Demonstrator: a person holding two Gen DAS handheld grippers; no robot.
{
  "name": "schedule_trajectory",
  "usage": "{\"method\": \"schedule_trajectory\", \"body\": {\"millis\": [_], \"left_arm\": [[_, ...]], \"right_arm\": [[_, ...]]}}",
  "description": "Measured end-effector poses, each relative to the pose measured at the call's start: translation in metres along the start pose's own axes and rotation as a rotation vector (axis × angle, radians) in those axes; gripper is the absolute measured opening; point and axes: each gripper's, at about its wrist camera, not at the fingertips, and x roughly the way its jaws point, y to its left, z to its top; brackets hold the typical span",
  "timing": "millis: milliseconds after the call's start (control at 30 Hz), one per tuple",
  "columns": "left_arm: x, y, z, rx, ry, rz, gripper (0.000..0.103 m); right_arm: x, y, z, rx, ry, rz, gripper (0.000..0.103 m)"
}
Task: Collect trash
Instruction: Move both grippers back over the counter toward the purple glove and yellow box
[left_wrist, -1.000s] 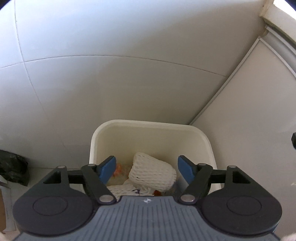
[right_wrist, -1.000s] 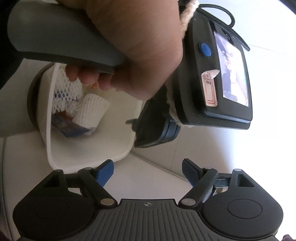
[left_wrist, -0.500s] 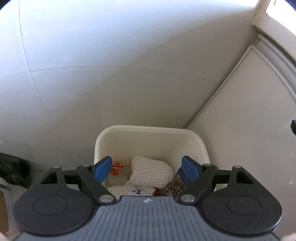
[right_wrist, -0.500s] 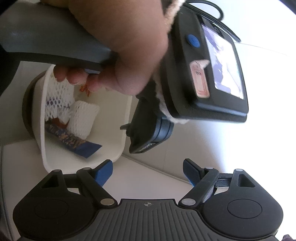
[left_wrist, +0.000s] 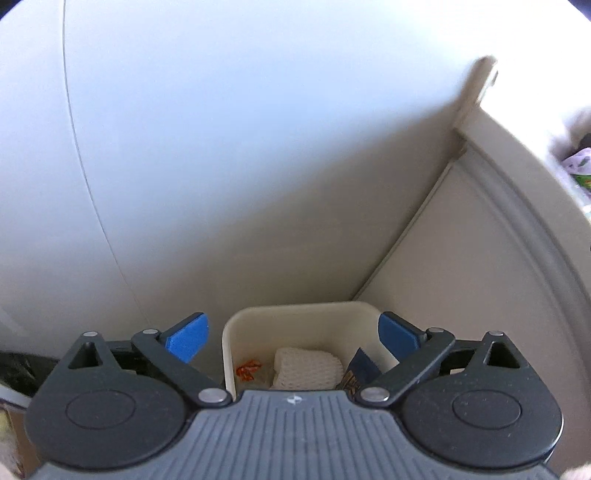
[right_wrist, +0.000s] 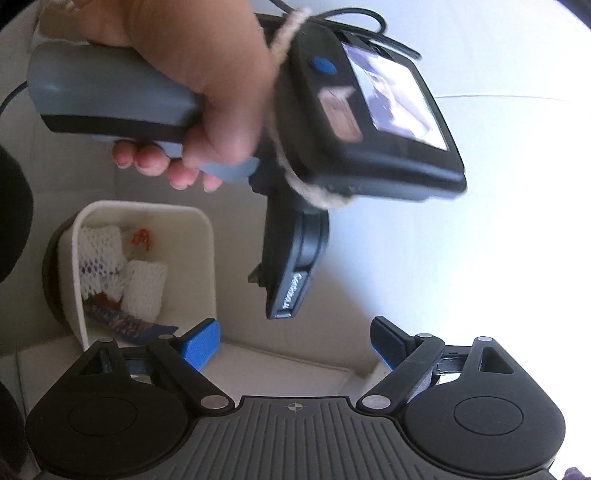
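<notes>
White bin (left_wrist: 236, 325) of trash beneath left tongs (left_wrist: 291, 332), both tongs (right (right_wrist: 295, 341) too) just widened, empty.

A home, seemingly: a small cream plastic waste bin (left_wrist: 301, 314) stands on pale glossy floor tiles (left_wrist: 221, 166) against a beige panelled cabinet door (left_wrist: 480, 277).

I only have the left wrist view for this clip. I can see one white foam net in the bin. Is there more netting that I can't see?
Observer: Yes. The right wrist view shows a second foam net against the wall of the bin, beside the first net.
Operator: Are the right tongs carrying anything?
Observer: No. The right tongs are open and have just been opening wider, with nothing between them.
</notes>
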Motion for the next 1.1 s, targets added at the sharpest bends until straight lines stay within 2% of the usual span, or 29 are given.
{"method": "schedule_trajectory", "body": {"millis": [267, 467, 767, 967, 1100], "left_arm": [[-0.042, -0.014, 0.022, 0.061, -0.050, -0.042, 0.101], [-0.062, -0.026, 0.042, 0.097, -0.087, -0.078, 0.102], [-0.087, -0.071, 0.070, 0.185, -0.167, -0.153, 0.102], [-0.087, -0.124, 0.086, 0.273, -0.196, -0.240, 0.102], [-0.082, -0.162, 0.093, 0.330, -0.198, -0.305, 0.102]], "right_arm": [[-0.024, -0.045, -0.021, 0.127, -0.023, -0.048, 0.092], [-0.034, -0.085, -0.058, 0.308, -0.036, -0.038, 0.094], [-0.031, -0.150, -0.141, 0.602, 0.115, -0.127, 0.095], [-0.034, -0.184, -0.209, 0.797, 0.196, -0.100, 0.099], [-0.025, -0.191, -0.253, 0.880, 0.289, -0.098, 0.099]]}}
